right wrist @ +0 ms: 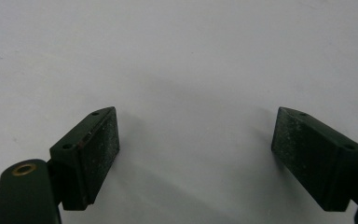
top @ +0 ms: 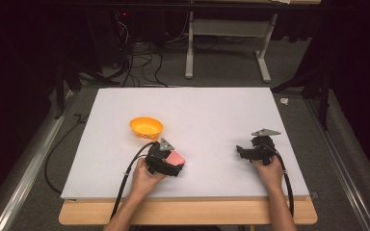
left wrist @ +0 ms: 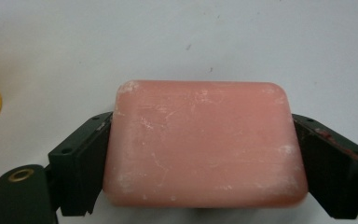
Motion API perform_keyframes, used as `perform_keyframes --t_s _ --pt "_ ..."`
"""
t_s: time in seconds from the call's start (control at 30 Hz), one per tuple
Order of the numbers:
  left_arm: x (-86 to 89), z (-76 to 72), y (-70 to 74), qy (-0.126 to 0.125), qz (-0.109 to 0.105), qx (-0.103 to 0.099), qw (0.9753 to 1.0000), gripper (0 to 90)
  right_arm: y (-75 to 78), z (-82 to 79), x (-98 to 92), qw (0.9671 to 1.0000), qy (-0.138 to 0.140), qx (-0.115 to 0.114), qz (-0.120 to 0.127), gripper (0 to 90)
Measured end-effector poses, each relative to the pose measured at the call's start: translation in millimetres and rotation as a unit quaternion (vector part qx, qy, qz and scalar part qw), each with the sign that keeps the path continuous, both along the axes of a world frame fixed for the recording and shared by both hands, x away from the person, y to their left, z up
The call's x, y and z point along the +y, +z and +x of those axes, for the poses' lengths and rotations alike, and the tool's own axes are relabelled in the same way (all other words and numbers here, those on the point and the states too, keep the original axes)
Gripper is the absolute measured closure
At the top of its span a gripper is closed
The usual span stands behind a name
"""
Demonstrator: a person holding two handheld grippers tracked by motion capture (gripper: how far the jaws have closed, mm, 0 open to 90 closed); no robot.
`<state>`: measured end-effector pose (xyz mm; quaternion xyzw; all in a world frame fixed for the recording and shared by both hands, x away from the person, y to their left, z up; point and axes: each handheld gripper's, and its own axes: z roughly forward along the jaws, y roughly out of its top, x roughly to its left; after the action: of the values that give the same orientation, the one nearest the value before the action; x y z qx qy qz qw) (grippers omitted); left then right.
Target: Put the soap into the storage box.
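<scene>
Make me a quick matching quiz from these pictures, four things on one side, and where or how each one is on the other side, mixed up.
Things:
1. pink soap bar
2. orange bowl
3. right gripper
4. white board

States:
A. open, nothing between its jaws
B. lies on the wooden table, under everything
C. clamped between the left gripper's jaws
D. stands beyond the left gripper, apart from it

Pairs: 1-C, 2-D, 3-A, 4-B

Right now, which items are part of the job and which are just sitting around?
In the job:
- pink soap bar, clamped between the left tool's jaws
- orange bowl, close beside it, a likely destination

Just around:
- right tool, open with nothing between its jaws
- white board
- cables on the floor
- white table frame beyond
</scene>
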<state>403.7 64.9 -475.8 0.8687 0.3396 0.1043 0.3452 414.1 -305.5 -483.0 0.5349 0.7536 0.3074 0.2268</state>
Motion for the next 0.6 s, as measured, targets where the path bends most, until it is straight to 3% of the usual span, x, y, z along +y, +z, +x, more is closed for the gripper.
perform_keyframes --t_s 0.6 --pt "16.1 -3.7 16.7 0.044 -0.022 -0.008 0.9988 13.6 0.0 0.0 0.0 1.0 0.0 0.0 0.0 15.4"
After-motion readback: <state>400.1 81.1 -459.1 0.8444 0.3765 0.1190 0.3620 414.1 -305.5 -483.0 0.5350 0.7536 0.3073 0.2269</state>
